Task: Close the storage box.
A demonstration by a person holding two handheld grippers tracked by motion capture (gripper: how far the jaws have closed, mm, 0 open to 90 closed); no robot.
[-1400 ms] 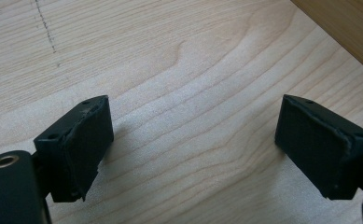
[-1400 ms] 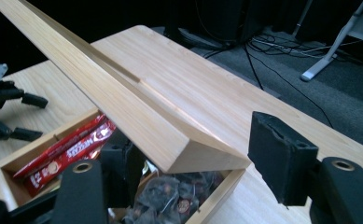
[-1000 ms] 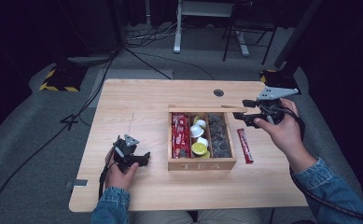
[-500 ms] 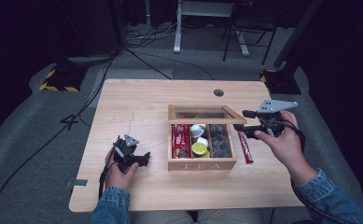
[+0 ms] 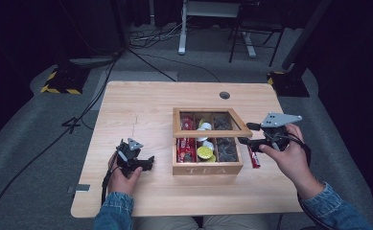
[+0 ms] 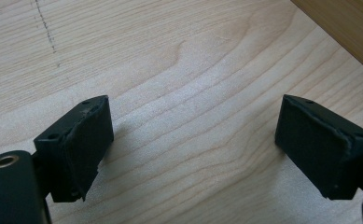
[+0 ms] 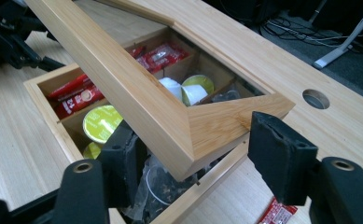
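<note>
A wooden tea box (image 5: 208,166) marked TEA stands at the table's middle. Its glass-paned lid (image 5: 212,132) is tilted partly up over it. My right gripper (image 5: 245,134) is shut on the lid's near right corner; in the right gripper view the lid frame (image 7: 137,88) sits between the two pads, with the right gripper (image 7: 198,158) straddling the corner. Inside lie red sachets (image 7: 79,95), yellow-green capsules (image 7: 100,122) and dark packets. My left gripper (image 5: 146,163) rests low at the box's left, open, and the left gripper (image 6: 193,149) has bare wood between its pads.
A red sachet (image 5: 253,158) lies on the table right of the box, under my right hand. A round cable hole (image 5: 225,95) is in the tabletop (image 5: 141,105) behind the box. Cables and stands lie on the floor beyond.
My right hand has come down and toward the near side with the lid, which now tilts lower over the box. The left gripper has stayed put.
</note>
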